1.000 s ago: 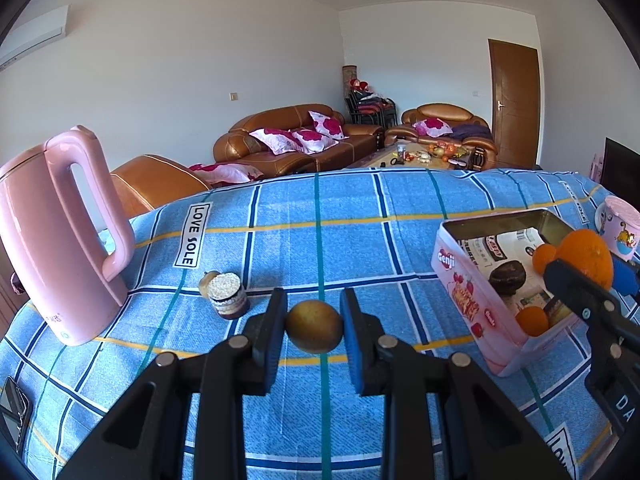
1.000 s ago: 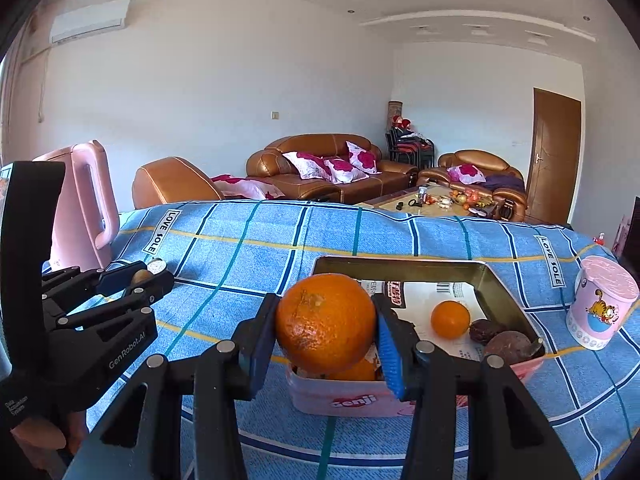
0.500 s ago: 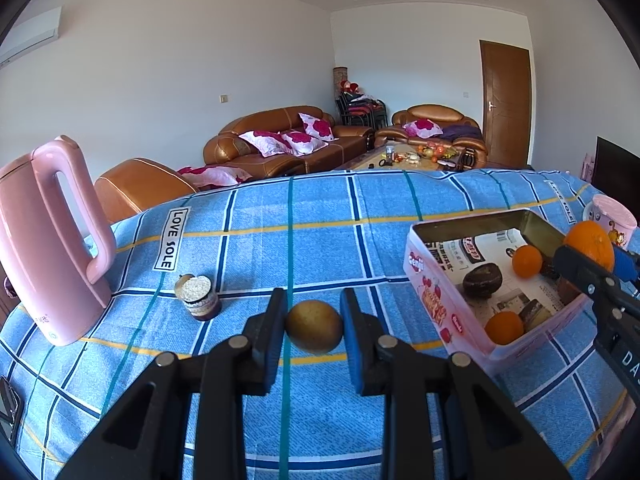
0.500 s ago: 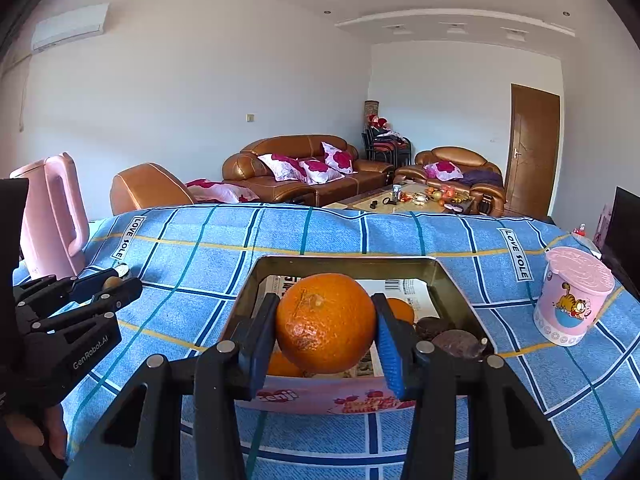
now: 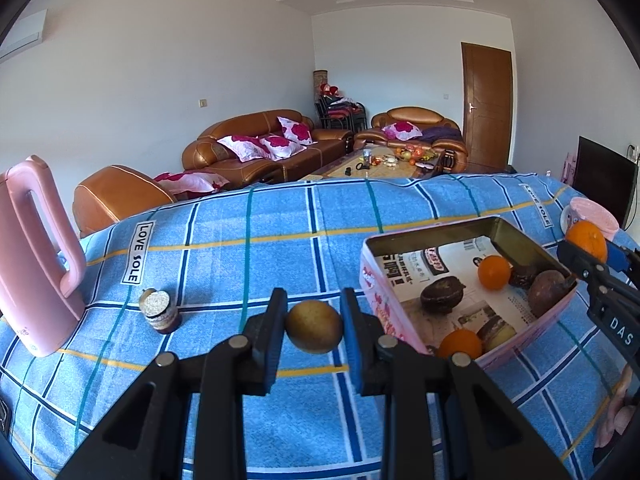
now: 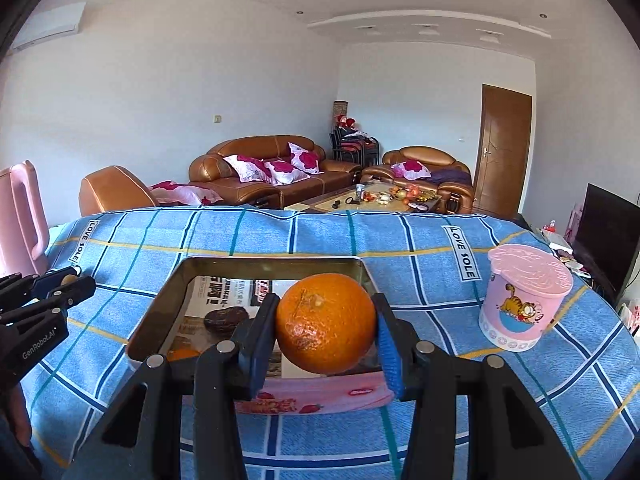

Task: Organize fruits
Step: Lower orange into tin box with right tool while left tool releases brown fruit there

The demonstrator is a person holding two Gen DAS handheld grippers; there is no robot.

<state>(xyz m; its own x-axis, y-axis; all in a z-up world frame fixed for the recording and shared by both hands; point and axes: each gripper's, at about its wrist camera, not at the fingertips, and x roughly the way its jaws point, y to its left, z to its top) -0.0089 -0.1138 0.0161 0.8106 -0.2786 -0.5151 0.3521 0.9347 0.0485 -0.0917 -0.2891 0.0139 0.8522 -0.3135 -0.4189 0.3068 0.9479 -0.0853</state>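
Left claw [image 5: 313, 330] was clamped on a brownish round fruit [image 5: 314, 331], possibly a passion fruit, above the surface [image 5: 240, 232]. Right claw [image 6: 326, 334] gripped an orange [image 6: 326, 334] over the pink tin [image 6: 320, 398] holding other fruits.

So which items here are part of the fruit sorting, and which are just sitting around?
Part of the job:
- large orange held by right gripper
- brownish-yellow round fruit held by left gripper
- pink rectangular tin lined with newspaper, holding small oranges and dark fruits

Just lying about:
- pink plastic jug
- small lidded jar
- pink cartoon cup
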